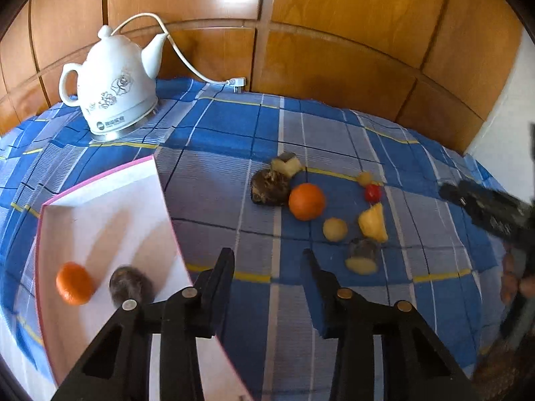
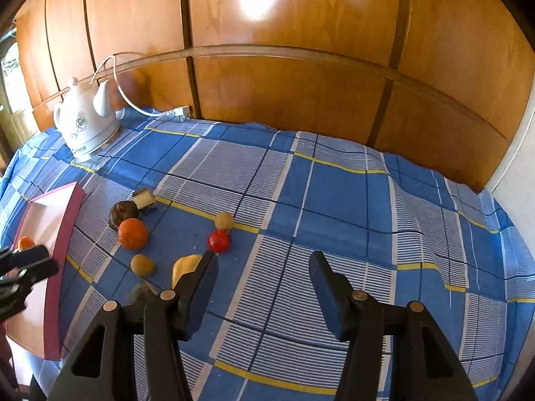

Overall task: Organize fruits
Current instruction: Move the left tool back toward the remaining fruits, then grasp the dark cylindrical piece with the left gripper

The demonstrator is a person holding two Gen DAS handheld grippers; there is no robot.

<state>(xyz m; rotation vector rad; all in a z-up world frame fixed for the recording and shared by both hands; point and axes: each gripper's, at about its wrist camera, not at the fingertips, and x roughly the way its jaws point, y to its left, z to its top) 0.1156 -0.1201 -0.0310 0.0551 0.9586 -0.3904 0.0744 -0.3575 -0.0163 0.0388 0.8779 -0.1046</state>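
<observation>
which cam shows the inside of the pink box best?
Left wrist: the pink box interior is open to view, with an orange and a blurred dark fruit. Right wrist shows only its edge and outer wall.

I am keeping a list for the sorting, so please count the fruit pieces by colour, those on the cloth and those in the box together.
Orange: 2
Red: 1
Dark brown: 2
Pale yellow balls: 2
Yellow wedge: 1
Dark-skinned cut pieces: 2
Total: 10
</observation>
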